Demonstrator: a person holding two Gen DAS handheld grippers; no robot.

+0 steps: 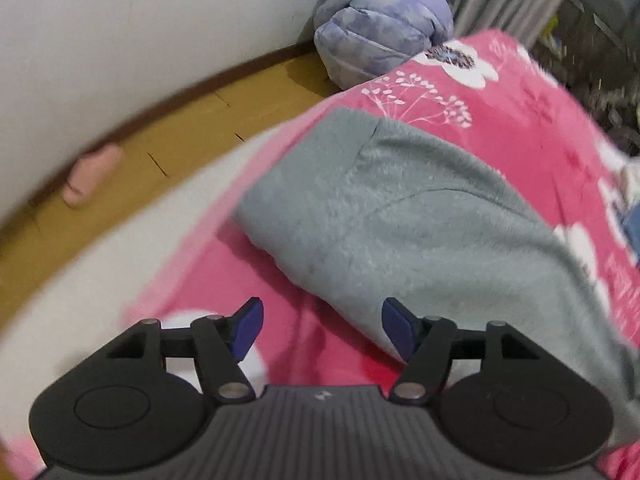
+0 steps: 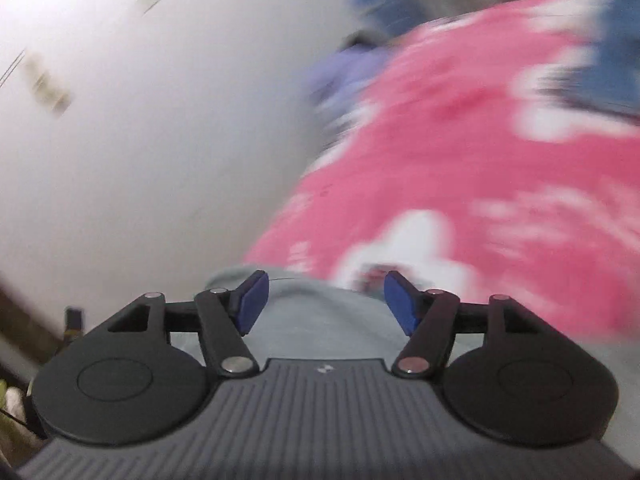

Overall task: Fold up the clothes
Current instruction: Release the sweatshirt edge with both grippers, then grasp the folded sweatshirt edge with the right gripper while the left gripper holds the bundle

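A grey fleece garment [image 1: 400,216] lies folded on a pink flowered bedspread [image 1: 520,120]. My left gripper [image 1: 322,330] is open and empty just above the garment's near edge, its right blue pad [image 1: 396,328] over the grey cloth. In the blurred right wrist view, my right gripper [image 2: 326,306] is open and empty above a pale grey piece of cloth [image 2: 320,320], with the pink bedspread [image 2: 460,160] beyond it.
A lilac padded jacket [image 1: 380,20] is heaped at the far end of the bed. A white wall [image 1: 140,40] and a wooden floor strip [image 1: 160,152] run along the left, with a pink object [image 1: 94,174] on the floor. Blue cloth [image 2: 616,64] lies at the right.
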